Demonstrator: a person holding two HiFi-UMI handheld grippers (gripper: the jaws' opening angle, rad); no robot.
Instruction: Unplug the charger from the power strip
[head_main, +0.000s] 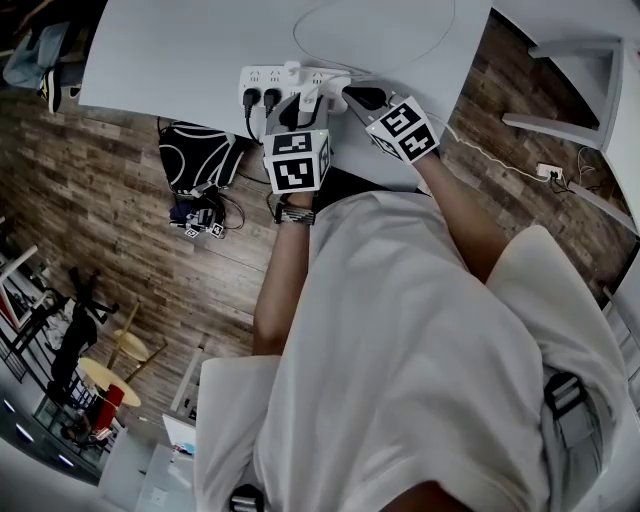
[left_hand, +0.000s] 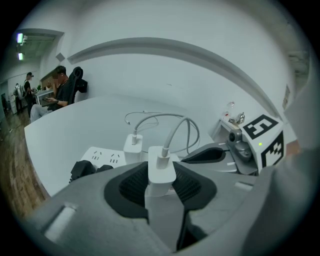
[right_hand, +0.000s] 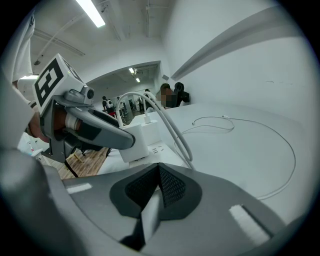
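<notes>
A white power strip (head_main: 270, 78) lies near the white table's (head_main: 180, 50) front edge, with two black plugs (head_main: 258, 99) in its left end. My left gripper (head_main: 293, 113) is shut on a white charger (left_hand: 161, 172), whose cable (left_hand: 175, 131) arcs up and away. Whether its prongs still sit in the strip (left_hand: 102, 157) is hidden by the jaws. A second white charger (left_hand: 133, 146) stands plugged in just behind it. My right gripper (right_hand: 160, 184) is shut on nothing, its tip (head_main: 363, 97) close by the strip's right end.
A thin white cable (head_main: 375, 35) loops over the table behind the strip. A black bag (head_main: 195, 155) lies on the wooden floor left of me, and a wall socket plate with a cord (head_main: 550, 172) at right. People (left_hand: 62, 90) sit far behind the table.
</notes>
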